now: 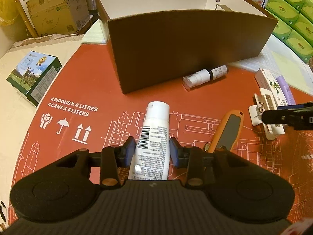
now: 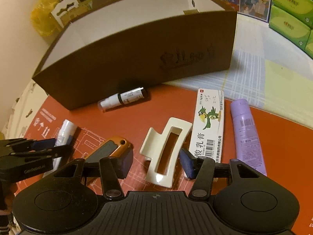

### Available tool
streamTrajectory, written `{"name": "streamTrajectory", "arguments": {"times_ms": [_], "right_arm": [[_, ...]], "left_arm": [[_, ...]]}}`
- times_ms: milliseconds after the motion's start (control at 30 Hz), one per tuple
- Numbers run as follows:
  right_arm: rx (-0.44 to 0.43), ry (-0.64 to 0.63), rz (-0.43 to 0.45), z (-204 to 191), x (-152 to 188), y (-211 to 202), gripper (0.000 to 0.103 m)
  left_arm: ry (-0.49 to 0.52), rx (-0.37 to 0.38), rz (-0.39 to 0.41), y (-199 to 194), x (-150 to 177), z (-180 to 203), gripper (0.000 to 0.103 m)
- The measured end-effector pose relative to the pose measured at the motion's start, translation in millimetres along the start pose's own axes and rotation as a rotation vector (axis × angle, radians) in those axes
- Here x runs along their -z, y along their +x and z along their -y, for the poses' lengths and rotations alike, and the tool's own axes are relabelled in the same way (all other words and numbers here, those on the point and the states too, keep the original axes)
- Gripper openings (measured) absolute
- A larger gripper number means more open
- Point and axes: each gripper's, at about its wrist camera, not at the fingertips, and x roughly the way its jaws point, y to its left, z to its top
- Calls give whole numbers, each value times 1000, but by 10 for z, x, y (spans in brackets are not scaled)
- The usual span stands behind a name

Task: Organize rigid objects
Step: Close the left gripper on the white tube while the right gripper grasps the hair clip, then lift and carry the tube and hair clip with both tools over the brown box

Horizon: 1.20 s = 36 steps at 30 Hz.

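A white tube point(image 1: 154, 137) lies on the red mat, cap pointing at the brown box point(image 1: 187, 45). My left gripper point(image 1: 153, 150) has its blue pads against both sides of the tube, shut on it. In the right wrist view my right gripper point(image 2: 156, 161) is open around a cream hair claw clip point(image 2: 166, 150), pads apart from it. The tube point(image 2: 63, 135) and left gripper point(image 2: 39, 146) show at the left there. A small spray bottle point(image 1: 205, 75) lies by the box front.
An orange-grey tool point(image 1: 227, 131) lies between the tube and the clip point(image 1: 264, 115). A white parrot-print carton point(image 2: 209, 125) and a purple bottle point(image 2: 246, 135) lie right of the clip. Green tissue packs point(image 1: 291, 13) stack at the far right. A green box point(image 1: 35, 76) sits left.
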Motion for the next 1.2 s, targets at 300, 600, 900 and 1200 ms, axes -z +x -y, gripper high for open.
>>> {"name": "streamTrajectory", "arguments": {"times_ms": [300,600,900,1200], "right_arm": [[8,-79,19,-91,31,107,42],[-17,-175,-11,-166,133,73,42],[-17,-145,-16,-152,49,165,42],[-13,-163,-9,-146,71,126,40]], "left_arm": [[-19,-33,7,28,-11,-5,34],[-36,-52,-9,33,-24,-42,34],[-26,-69,-15,56,-64,-2,33],[-39,-81,-18,38,-60,27,32]]}}
